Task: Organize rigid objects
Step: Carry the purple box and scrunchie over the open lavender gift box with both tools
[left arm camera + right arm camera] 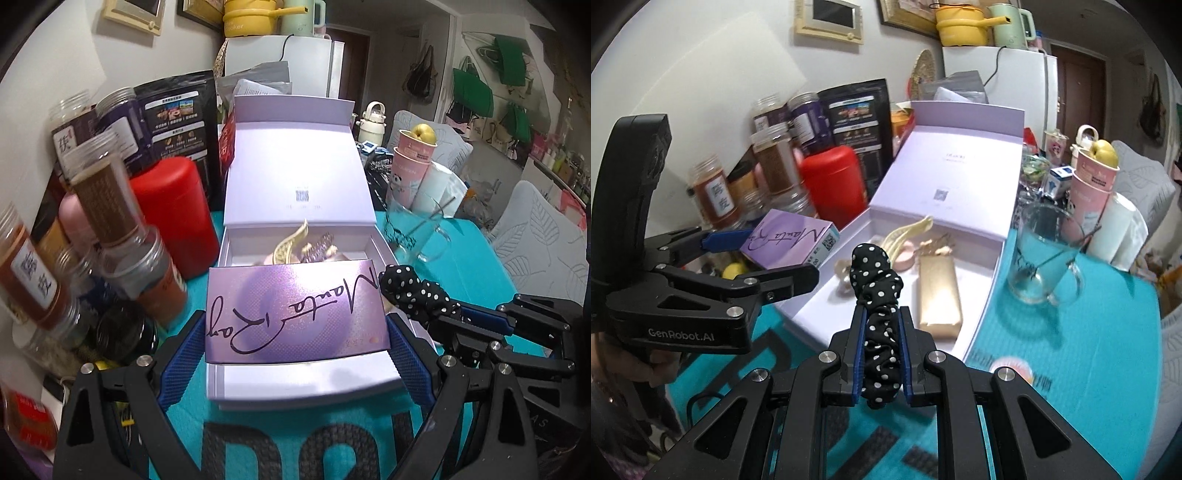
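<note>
- Your left gripper [295, 328] has its jaws spread wide and clamped on the short sides of a small purple cardboard box with dark script lettering [295, 314]; the blue pads [183, 350] press both ends, and the box hangs above the near end of the big box.
- Your right gripper [881, 354] is squeezed tight on a black fabric scrunchie with white polka dots [877, 288], which stands up between the pads and bulges past the tips.
- Below both sits a large lavender gift box with its hinged lid propped open [299, 177], resting on the teal mat [461, 280] that covers the tabletop.
- Inside the lavender box, a gold rectangular packet [940, 295] lies near its right wall, with a pale yellow wing-shaped clip [908, 232] and a pink item by the hinge.
- A clear glass mug [1045, 254] stands on the mat just right of the lavender box.
- A red cylindrical canister [173, 214] stands by the lavender box's left wall.
</note>
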The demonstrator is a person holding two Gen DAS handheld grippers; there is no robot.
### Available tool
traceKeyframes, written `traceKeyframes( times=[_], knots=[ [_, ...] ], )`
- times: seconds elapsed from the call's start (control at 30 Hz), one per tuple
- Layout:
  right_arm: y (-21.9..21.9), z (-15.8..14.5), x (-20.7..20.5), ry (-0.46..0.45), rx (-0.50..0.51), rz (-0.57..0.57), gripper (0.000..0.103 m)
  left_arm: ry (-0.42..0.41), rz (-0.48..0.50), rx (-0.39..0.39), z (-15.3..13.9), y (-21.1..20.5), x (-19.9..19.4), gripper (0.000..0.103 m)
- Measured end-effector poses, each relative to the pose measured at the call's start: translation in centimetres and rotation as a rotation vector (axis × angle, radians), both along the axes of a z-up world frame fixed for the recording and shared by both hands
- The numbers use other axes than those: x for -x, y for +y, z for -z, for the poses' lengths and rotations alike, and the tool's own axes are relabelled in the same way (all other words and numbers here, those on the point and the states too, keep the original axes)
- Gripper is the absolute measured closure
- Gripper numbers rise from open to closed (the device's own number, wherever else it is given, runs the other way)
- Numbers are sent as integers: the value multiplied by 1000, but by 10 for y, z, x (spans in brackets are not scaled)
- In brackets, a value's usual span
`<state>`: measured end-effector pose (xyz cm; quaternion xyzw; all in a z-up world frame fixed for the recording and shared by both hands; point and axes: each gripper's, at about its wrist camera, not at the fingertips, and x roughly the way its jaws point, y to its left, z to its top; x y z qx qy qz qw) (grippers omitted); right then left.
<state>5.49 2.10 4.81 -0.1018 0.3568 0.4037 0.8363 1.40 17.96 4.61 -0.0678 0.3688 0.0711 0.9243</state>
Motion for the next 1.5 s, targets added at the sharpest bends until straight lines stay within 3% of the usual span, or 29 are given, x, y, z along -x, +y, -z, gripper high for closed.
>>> traceKeyframes(
  times=[0.33,0.77,0.97,1.5],
  knots=[
    [18,3,-43,-3,5,20,87,8,-4,-8,7,16,-38,9],
    [30,31,-89,43,32,59,87,46,-13,-13,33,28,-76,9],
    [35,45,-99,76,41,67,87,63,2,23,46,33,-87,9],
    [43,72,-100,96,94,44,87,146,24,13,71,29,-102,9]
  ],
)
